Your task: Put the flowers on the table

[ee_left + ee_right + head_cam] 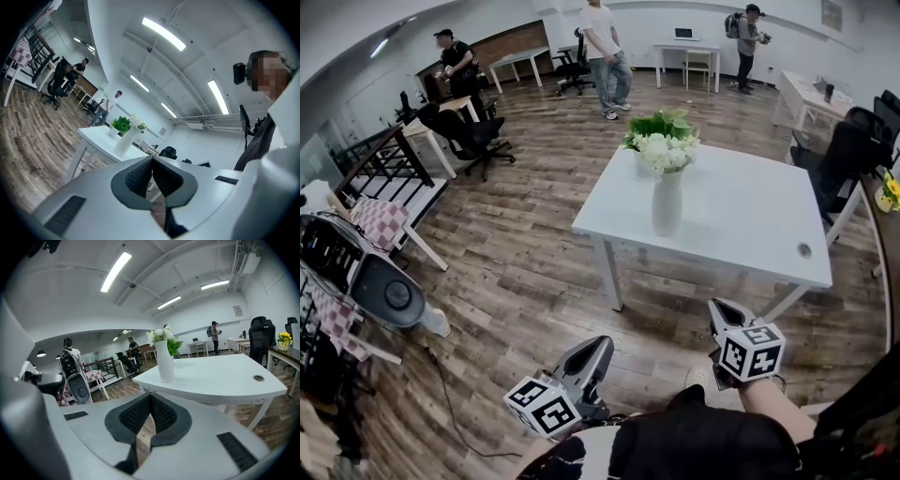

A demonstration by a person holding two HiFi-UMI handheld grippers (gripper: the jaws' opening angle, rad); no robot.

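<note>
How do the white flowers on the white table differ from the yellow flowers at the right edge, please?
The white flowers stand in a tall white vase on the white table; the yellow flowers sit in a small pot on a dark desk. The white flowers stand mid-view, the yellow flowers far right. Both stand upright.

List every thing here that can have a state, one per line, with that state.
left hand-held gripper: jaws shut, nothing between them
right hand-held gripper: jaws shut, nothing between them
vase: upright on the white table
flowers: standing in the vase
</note>
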